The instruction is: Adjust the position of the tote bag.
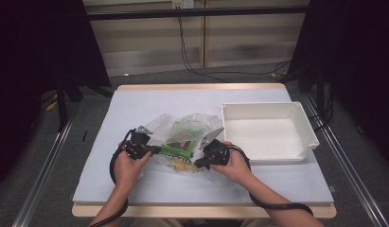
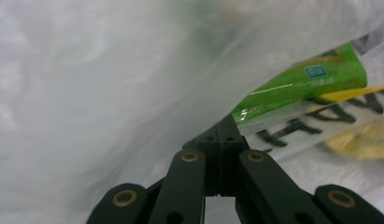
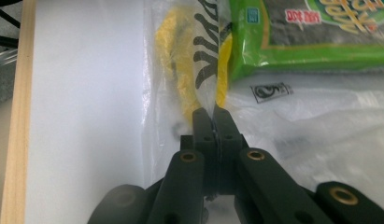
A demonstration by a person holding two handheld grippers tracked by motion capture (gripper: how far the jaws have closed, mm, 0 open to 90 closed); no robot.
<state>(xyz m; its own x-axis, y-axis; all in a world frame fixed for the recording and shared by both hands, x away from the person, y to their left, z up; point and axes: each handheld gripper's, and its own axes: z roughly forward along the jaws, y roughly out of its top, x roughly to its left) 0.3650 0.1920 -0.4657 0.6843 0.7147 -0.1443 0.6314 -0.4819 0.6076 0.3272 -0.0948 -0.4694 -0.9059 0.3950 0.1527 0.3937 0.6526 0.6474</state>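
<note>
Clear plastic bag (image 3: 199,60): large black lettering on yellow patch, cut off, unreadable. Green packet (image 3: 316,32): small red-and-white label, print illegible.

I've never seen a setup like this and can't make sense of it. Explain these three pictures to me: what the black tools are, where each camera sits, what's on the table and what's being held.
No robot here: a person holds a hand-held two-jaw clamp in each hand. The high view looks down from above the person's side of the table. There you see the left gripper and the right gripper, both reaching into a clear plastic bag with yellow and black print. Inside it lies a green packet. To the right stands an empty white tray.

The other two pictures come from small cameras riding on each gripper, looking along its black jaws. In the left gripper view the jaws are shut on the bag's film by the green packet's edge. In the right gripper view the jaws are shut on a fold of the bag near the yellow print.
</note>
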